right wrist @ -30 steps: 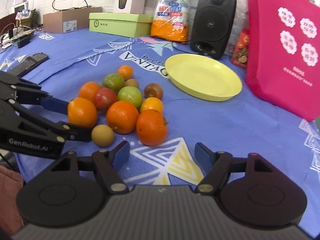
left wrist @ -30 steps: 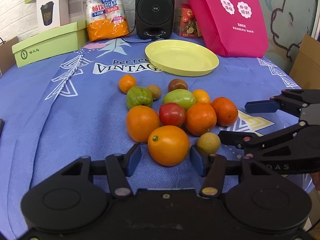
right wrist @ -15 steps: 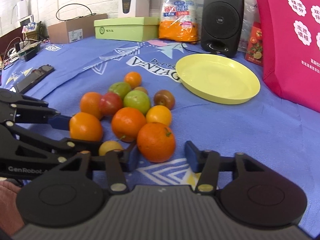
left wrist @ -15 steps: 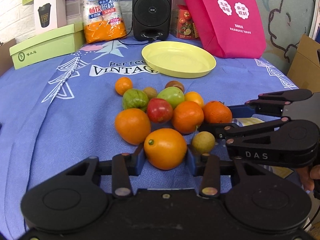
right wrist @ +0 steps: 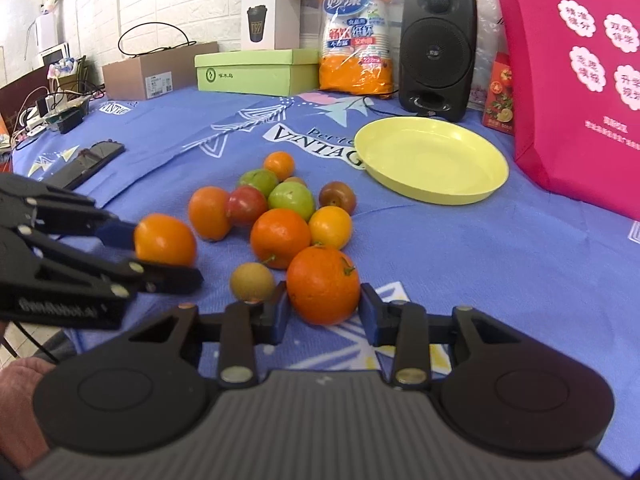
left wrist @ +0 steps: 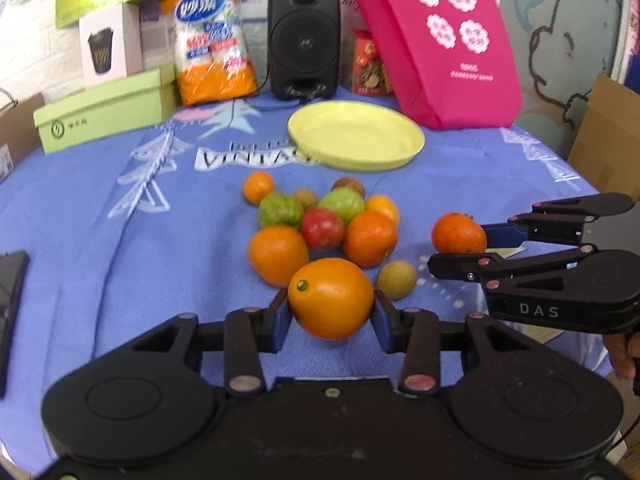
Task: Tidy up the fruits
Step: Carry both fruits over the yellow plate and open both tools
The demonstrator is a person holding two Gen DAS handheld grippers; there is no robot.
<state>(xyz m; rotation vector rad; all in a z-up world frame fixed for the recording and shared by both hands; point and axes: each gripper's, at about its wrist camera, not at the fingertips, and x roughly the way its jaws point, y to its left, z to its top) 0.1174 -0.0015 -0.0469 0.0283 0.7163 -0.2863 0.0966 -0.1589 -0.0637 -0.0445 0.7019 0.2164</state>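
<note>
My left gripper [left wrist: 331, 310] is shut on a large smooth orange [left wrist: 330, 297] and holds it just above the blue cloth; it also shows in the right wrist view [right wrist: 165, 239]. My right gripper [right wrist: 322, 307] is shut on a stemmed orange [right wrist: 323, 289], seen lifted off the pile in the left wrist view [left wrist: 458, 233]. Several fruits lie in a pile [left wrist: 324, 220] on the cloth: oranges, green ones, a red one, small brown ones. An empty yellow plate [left wrist: 356, 140] sits behind the pile.
A pink bag [left wrist: 436, 44], a black speaker [left wrist: 303, 38], a paper-cup pack [left wrist: 214, 36] and a green box [left wrist: 104, 110] line the back. A dark flat device [right wrist: 86, 162] lies at the left. A small tan fruit [right wrist: 253, 282] sits beside my right gripper's left finger.
Both grippers closed on their oranges and lifted them. The right gripper's orange has come away from the pile, to the right.
</note>
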